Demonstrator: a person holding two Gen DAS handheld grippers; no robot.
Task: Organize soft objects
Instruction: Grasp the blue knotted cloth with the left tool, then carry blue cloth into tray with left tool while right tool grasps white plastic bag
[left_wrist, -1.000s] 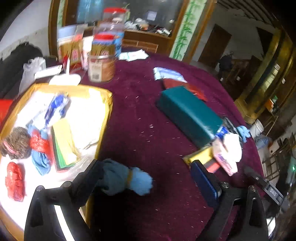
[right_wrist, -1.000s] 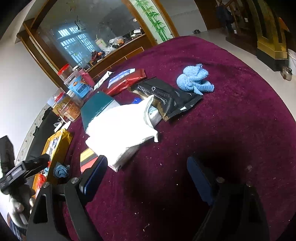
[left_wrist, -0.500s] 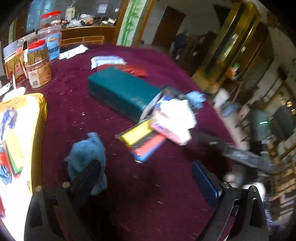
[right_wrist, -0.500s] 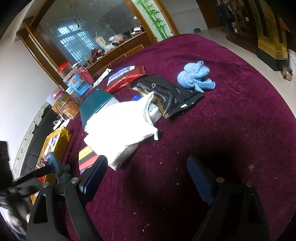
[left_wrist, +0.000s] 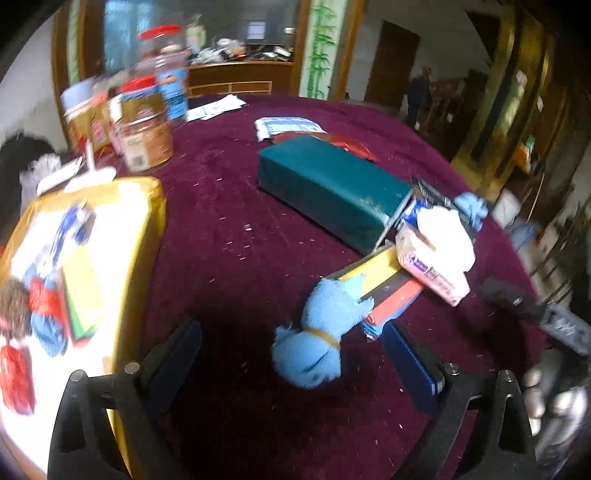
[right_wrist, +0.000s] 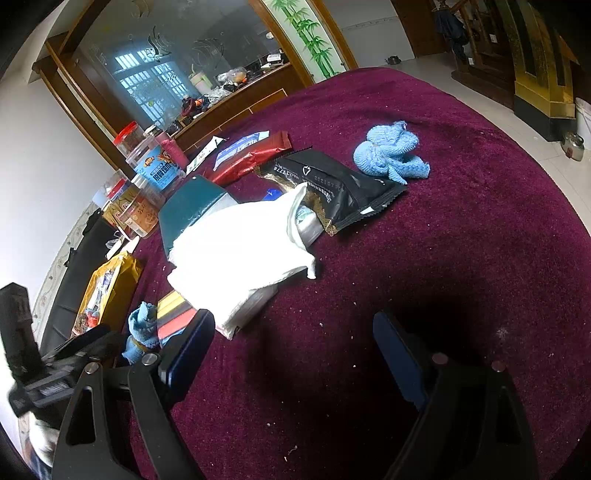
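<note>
A blue cloth bundle (left_wrist: 317, 332) tied with a yellow band lies on the maroon tablecloth and leans on a stack of coloured cards (left_wrist: 384, 284). My left gripper (left_wrist: 291, 354) is open, one finger on each side of the bundle, neither touching it. To the left, a gold-rimmed tray (left_wrist: 147, 221) holds red, blue and brown soft things. My right gripper (right_wrist: 295, 343) is open over bare tablecloth with nothing between its fingers. Ahead of it lie a folded white cloth (right_wrist: 240, 251) and, farther off, a light blue cloth (right_wrist: 388, 151).
A dark green box (left_wrist: 332, 188) lies mid-table, with a pink packet (left_wrist: 432, 266) beside it. A black pouch (right_wrist: 340, 184) and a red pouch (right_wrist: 255, 157) lie past the white cloth. Plastic jars (left_wrist: 147, 122) stand at the back left. The table edge curves round on the right.
The blue bundle went from beside the tray, at my left finger, to lying against the coloured cards between the fingers. The left gripper swung right and back. The right gripper stayed still.
</note>
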